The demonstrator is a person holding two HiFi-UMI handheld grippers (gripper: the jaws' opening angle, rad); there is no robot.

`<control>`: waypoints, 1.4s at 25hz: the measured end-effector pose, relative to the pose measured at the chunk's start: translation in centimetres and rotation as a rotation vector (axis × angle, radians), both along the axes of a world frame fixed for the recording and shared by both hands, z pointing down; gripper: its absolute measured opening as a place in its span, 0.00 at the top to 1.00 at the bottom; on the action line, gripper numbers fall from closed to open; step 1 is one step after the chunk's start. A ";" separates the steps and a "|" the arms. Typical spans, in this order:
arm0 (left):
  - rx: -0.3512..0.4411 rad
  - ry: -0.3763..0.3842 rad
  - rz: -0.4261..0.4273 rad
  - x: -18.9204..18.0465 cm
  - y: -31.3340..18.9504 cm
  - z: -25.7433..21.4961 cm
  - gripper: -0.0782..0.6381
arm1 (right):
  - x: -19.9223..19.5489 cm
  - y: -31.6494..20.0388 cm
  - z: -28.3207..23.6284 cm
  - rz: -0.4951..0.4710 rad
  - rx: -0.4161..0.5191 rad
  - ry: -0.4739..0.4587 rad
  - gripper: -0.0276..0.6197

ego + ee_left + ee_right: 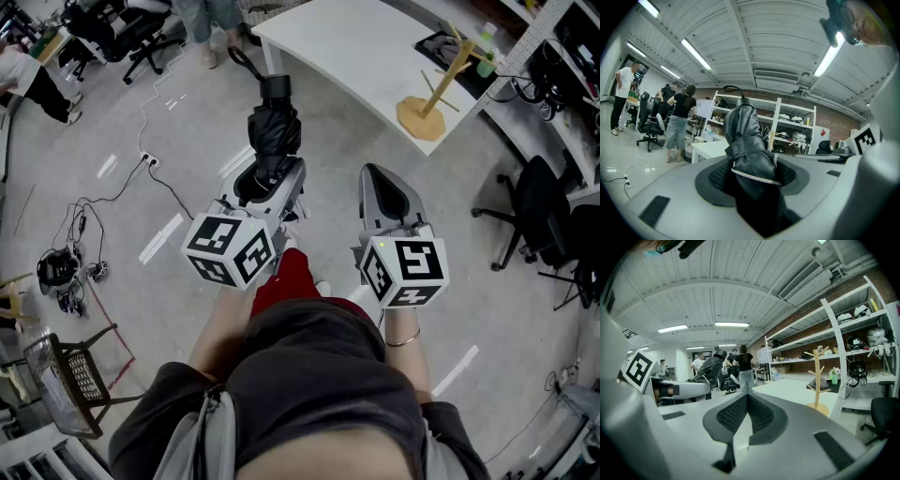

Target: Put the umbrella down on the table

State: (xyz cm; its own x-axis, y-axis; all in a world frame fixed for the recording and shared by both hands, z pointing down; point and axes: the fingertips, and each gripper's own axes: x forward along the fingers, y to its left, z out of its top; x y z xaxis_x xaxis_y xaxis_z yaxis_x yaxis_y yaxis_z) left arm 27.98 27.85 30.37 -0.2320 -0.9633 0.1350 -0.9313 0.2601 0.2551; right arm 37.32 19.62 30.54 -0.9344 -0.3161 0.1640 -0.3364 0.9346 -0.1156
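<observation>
A folded black umbrella (275, 127) with a strap round it sticks out forward from my left gripper (266, 180), which is shut on its lower part, above the floor. In the left gripper view the umbrella (747, 140) rises from between the dark pads of the left gripper (752, 176), its handle loop at the top. My right gripper (375, 176) hangs beside it on the right, shut and with nothing in it; its pads (736, 413) meet at the tip of the right gripper (747, 397). The white table (356, 56) lies ahead, past the umbrella's tip.
A wooden peg stand (431, 94) is on the table's right end, in front of a shelf unit (834, 348). Office chairs (530, 211) stand to the right and far left. A cable and power strip (145, 159) lie on the floor to the left. People (677, 122) stand beyond the table.
</observation>
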 end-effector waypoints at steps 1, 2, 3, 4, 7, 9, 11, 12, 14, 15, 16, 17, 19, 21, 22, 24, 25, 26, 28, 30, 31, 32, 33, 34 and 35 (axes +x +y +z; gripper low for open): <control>0.000 -0.006 -0.001 -0.1 -0.1 0.1 0.59 | -0.2 -0.1 0.1 0.000 0.002 -0.004 0.93; 0.000 -0.011 -0.001 -0.3 -0.2 0.1 0.59 | -0.3 -0.3 0.1 -0.001 0.003 -0.007 0.93; -0.001 -0.016 -0.001 -0.4 -0.3 0.2 0.59 | -0.5 -0.4 0.2 -0.001 0.005 -0.009 0.93; -0.001 -0.020 -0.001 -0.5 -0.4 0.3 0.59 | -0.6 -0.5 0.3 -0.002 0.006 -0.010 0.93; -0.004 -0.018 -0.003 -0.8 -0.6 1.0 0.59 | -0.9 -0.5 1.1 -0.012 0.003 -0.012 0.93; -0.006 -0.006 -0.007 -1.0 -0.6 1.8 0.59 | -1.1 -0.5 1.9 -0.027 -0.011 -0.019 0.93; -0.008 0.009 -0.010 -1.6 -0.8 2.3 0.59 | -1.6 -0.7 2.5 -0.042 -0.030 -0.018 0.93; -0.010 0.016 -0.013 -2.2 -1.1 2.4 0.59 | -2.2 -1.0 2.6 -0.046 -0.036 -0.012 0.93; -0.016 0.030 -0.016 -4.2 -1.7 2.1 0.59 | -4.1 -1.8 2.3 -0.049 -0.046 0.000 0.93; -0.018 0.038 -0.017 -5.4 -2.1 1.9 0.59 | -5.2 -2.3 2.1 -0.050 -0.052 0.005 0.93; -0.020 0.045 -0.018 -6.5 -2.5 1.8 0.59 | -6.3 -2.7 1.9 -0.049 -0.059 0.009 0.93; -0.021 0.052 -0.018 -7.4 -2.8 1.7 0.59 | -7.3 -3.1 1.8 -0.048 -0.064 0.013 0.93; -0.024 0.061 -0.020 -9.2 -3.2 1.8 0.59 | -9.0 -3.7 1.9 -0.045 -0.072 0.022 0.93; -0.026 0.066 -0.021 -10.8 -3.6 2.0 0.59 | -10.6 -4.3 2.1 -0.043 -0.076 0.028 0.93; -0.027 0.068 -0.021 -11.6 -3.8 2.1 0.59 | -11.5 -4.6 2.2 -0.043 -0.078 0.029 0.93; -0.028 0.072 -0.019 -13.3 -4.3 2.2 0.59 | -13.2 -5.1 2.3 -0.042 -0.081 0.030 0.93; -0.029 0.074 -0.018 -14.1 -4.6 2.3 0.59 | -14.0 -5.3 2.3 -0.042 -0.083 0.031 0.93; -0.031 0.076 -0.016 -14.9 -4.8 2.4 0.59 | -14.8 -5.5 2.4 -0.041 -0.084 0.033 0.93; -0.034 0.077 -0.010 -16.4 -5.3 2.5 0.59 | -16.3 -6.0 2.6 -0.038 -0.087 0.035 0.93; -0.037 0.078 -0.001 -17.9 -5.7 2.6 0.59 | -17.8 -6.3 2.7 -0.032 -0.091 0.037 0.93; -0.038 0.078 0.005 -18.7 -5.9 2.6 0.59 | -18.5 -6.5 2.7 -0.029 -0.093 0.039 0.93; -0.037 0.080 0.010 -19.4 -6.1 2.6 0.59 | -19.3 -6.7 2.7 -0.025 -0.095 0.040 0.93; -0.036 0.083 0.016 -20.3 -6.3 2.5 0.59 | -20.1 -6.8 2.6 -0.021 -0.096 0.041 0.93; -0.034 0.087 0.022 -21.1 -6.5 2.5 0.59 | -21.0 -7.0 2.5 -0.016 -0.098 0.041 0.93; -0.031 0.093 0.028 -22.1 -6.7 2.3 0.59 | -21.9 -7.1 2.3 -0.012 -0.099 0.042 0.93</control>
